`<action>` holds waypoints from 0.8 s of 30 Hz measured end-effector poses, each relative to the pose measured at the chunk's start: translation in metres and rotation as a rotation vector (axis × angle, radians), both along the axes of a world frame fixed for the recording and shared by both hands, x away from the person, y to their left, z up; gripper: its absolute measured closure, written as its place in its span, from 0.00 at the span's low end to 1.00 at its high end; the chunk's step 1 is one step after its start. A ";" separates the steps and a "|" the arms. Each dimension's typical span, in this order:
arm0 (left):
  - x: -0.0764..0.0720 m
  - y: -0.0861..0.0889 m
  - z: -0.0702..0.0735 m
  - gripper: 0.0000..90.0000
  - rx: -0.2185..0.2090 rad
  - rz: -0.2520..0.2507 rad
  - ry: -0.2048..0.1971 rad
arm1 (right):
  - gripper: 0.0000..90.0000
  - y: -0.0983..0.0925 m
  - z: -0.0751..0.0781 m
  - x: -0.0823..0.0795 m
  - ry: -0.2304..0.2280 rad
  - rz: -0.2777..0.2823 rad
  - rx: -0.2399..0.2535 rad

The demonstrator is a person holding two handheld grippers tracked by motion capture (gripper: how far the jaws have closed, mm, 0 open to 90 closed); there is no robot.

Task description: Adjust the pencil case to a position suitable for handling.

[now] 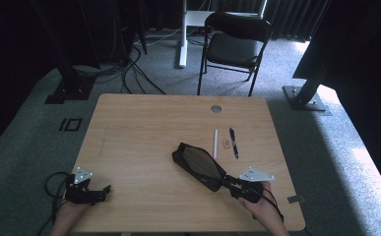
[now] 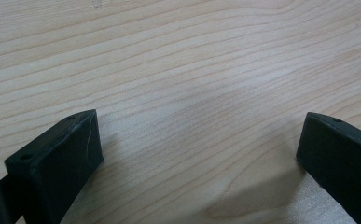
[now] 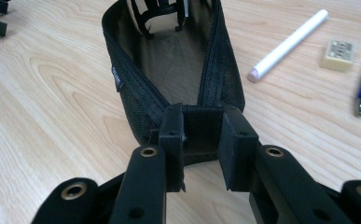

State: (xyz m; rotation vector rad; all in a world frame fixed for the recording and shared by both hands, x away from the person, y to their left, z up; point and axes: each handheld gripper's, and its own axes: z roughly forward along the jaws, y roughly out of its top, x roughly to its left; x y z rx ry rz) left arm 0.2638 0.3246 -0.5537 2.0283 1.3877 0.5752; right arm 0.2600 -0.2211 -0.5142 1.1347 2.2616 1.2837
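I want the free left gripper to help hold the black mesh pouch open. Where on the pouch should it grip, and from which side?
Probably the pouch's far end, coming in from the table's left. The right gripper already pinches the near end, and the unzipped mouth faces up, so a hold on the opposite tip would stretch it open. The left gripper rests open near the table's left front edge, with bare wood between it and that end.

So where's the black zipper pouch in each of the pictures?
High view: the black mesh pouch lies open, right of the table's middle, its near end in the right gripper.
Right gripper view: it fills the upper middle, its end pinched between the jaws.
Left gripper view: bare tabletop between open jaws.
Shared landmark: the white pen beside the pouch.
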 end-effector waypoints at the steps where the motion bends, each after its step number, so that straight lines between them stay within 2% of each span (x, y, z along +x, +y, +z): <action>1: 0.000 0.000 0.000 0.00 0.000 0.000 0.000 | 0.81 -0.002 0.000 -0.001 0.002 -0.003 0.000; 13: 0.000 0.000 0.000 0.00 0.000 0.000 0.000 | 0.81 -0.032 0.003 -0.017 0.012 -0.038 -0.007; 19: 0.000 0.000 0.000 0.00 0.000 0.000 0.000 | 0.81 -0.040 0.003 -0.022 0.004 -0.052 -0.008; 24: 0.000 0.000 0.000 0.00 0.000 0.000 0.000 | 0.74 -0.042 0.005 -0.024 -0.013 -0.052 0.016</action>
